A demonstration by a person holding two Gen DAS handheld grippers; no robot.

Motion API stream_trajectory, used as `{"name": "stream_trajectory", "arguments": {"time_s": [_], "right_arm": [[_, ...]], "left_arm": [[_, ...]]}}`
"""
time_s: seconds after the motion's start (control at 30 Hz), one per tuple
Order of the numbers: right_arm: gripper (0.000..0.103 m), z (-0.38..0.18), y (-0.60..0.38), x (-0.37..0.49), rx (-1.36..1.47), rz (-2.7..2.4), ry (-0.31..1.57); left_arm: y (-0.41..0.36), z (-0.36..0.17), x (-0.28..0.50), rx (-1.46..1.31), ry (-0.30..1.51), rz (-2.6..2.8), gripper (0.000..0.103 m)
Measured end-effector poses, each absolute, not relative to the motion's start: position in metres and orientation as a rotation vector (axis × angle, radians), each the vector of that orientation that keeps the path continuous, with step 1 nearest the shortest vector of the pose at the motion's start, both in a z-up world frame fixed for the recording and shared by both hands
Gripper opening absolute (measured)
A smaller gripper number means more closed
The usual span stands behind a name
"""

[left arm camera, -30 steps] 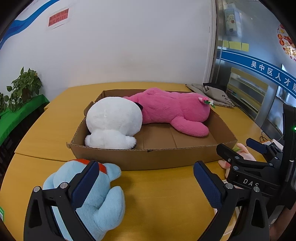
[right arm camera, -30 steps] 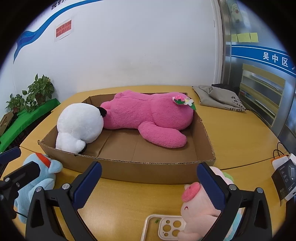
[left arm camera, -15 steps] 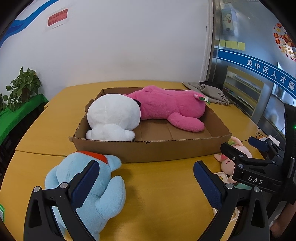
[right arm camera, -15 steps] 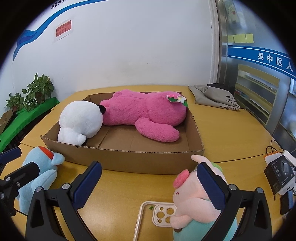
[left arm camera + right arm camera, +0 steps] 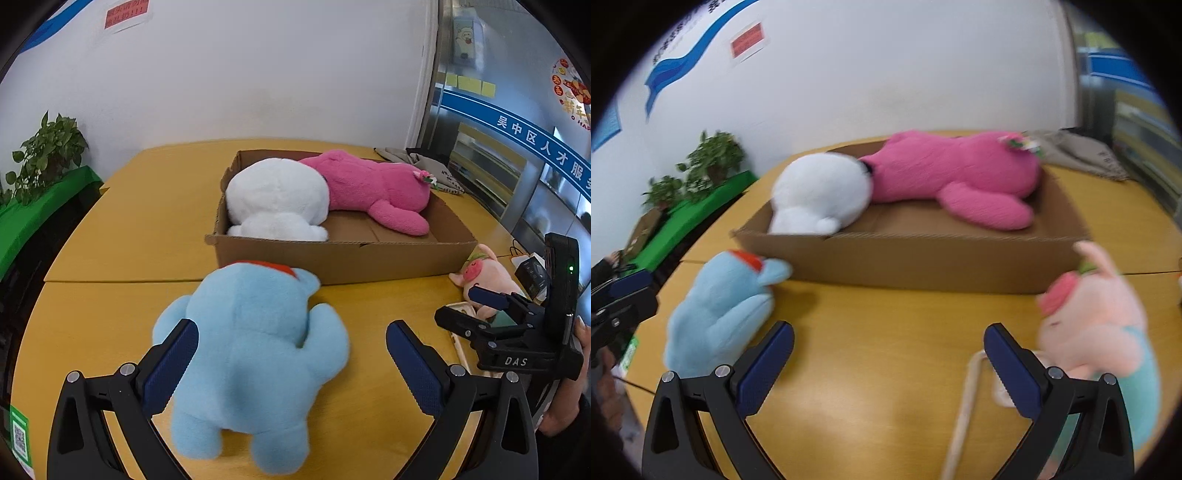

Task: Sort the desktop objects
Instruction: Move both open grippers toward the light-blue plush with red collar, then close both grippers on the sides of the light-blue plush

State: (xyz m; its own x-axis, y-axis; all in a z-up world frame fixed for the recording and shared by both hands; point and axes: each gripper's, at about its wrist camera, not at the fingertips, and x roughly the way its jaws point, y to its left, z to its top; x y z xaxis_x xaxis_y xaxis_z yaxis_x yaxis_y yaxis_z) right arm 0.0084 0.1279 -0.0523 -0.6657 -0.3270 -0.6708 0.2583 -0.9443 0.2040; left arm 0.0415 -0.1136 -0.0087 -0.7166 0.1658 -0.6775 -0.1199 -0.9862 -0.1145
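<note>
Lying face down on the yellow table [image 5: 122, 221], the light blue plush toy [image 5: 251, 354] fills the gap between the left gripper [image 5: 291, 354]'s spread jaws; its left blue pad sits against the toy's flank, while the right pad stands clear of it. The toy's face is hidden, and only a strip of red shows at its head, next to the front wall of the cardboard box [image 5: 332, 254].

Inside the box a white plush toy [image 5: 277, 199] and a pink plush bear [image 5: 373, 188] lie side by side, touching; the white one's features are turned away, and a small flower decoration marks the pink one's head.

The right wrist view is smeared by motion blur. Its right gripper [image 5: 888, 356] has jaws wide apart with only bare tabletop between them. Just beside its right finger stands a pale pink pig plush [image 5: 1093, 325] in a teal garment, its lower body cut off by the finger and the frame edge. A beige phone case [image 5: 964, 406] lies partly under the pig; the camera cut-outs cannot be made out clearly. The blue toy [image 5: 720, 310] appears at left, near the box [image 5: 916, 258].

A potted plant [image 5: 48, 155] on a green ledge stands beyond the table.
</note>
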Motion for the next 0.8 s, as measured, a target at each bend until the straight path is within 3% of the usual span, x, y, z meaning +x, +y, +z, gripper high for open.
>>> {"name": "stream_trajectory", "arguments": {"time_s": [0.27, 0.37, 0.43, 0.5, 0.57, 0.63, 0.8], "right_arm": [[0.103, -0.072, 0.049, 0.006, 1.135, -2.345, -0.156], [0.102, -0.085, 0.044, -0.011, 1.211, -2.327, -0.283], [0.094, -0.094, 0.045, -0.022, 1.254, -2.313, -0.357], [0.093, -0.099, 0.046, -0.03, 1.267, -2.285, -0.418], [0.08, -0.101, 0.042, -0.034, 1.271, -2.248, -0.418], [0.037, -0.102, 0.035, -0.036, 1.261, -2.191, -0.409], [0.03, -0.098, 0.041, -0.035, 1.251, -2.172, -0.376]], "left_arm": [[-0.185, -0.066, 0.011, -1.277, -0.238, 2.605, 0.103], [-0.196, -0.078, 0.006, -1.261, -0.312, 2.525, 0.102], [-0.199, -0.081, 0.005, -1.252, -0.333, 2.508, 0.1], [-0.197, -0.083, 0.006, -1.249, -0.329, 2.489, 0.097], [-0.191, -0.084, 0.008, -1.249, -0.306, 2.47, 0.093], [-0.183, -0.084, 0.012, -1.254, -0.28, 2.462, 0.091], [-0.158, -0.079, 0.027, -1.286, -0.26, 2.443, 0.086]]}}
